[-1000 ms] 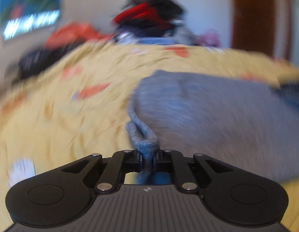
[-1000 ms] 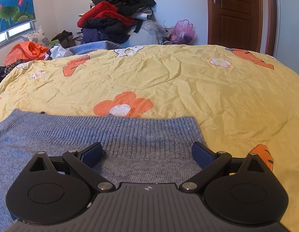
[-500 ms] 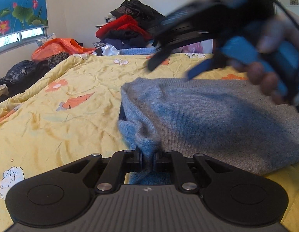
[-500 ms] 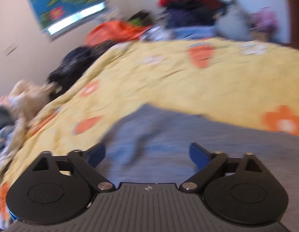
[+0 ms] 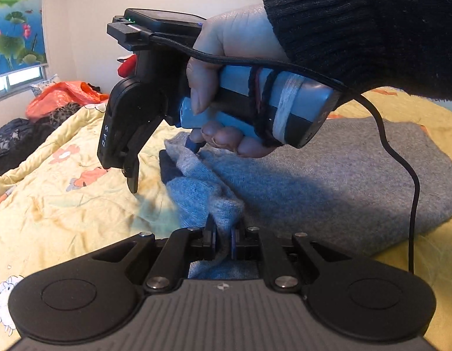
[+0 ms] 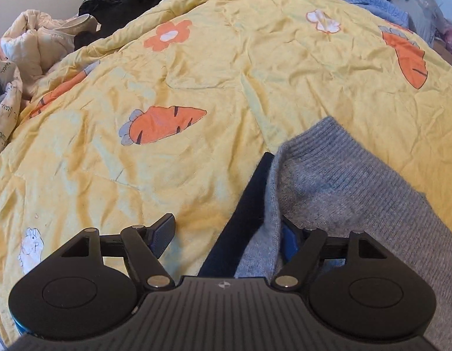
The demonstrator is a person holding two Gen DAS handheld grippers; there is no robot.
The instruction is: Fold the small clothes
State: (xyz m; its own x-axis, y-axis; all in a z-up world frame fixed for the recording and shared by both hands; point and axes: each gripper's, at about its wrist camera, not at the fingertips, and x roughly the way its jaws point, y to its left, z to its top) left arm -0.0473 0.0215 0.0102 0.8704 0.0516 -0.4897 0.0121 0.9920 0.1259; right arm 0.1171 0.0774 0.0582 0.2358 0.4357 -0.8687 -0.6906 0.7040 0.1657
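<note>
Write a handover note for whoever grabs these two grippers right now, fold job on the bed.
Left gripper: shut on a bunched corner of the grey sweater.
Right gripper: open, its fingers straddling the sweater's ribbed edge; jaws have just been closing, no grip yet.
Sweater lies on the yellow quilt, partly doubled over, dark inner layer showing.
Done: left corner picked up.
Left: close the right, finish the fold, smooth flat.

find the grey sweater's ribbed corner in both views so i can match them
Left wrist view: the grey sweater fills centre and right; its ribbed corner sits just under the right gripper.
Right wrist view: the ribbed corner rises right of centre, above the right gripper.
Shared landmark: the yellow quilt with its orange carrot print.
</note>
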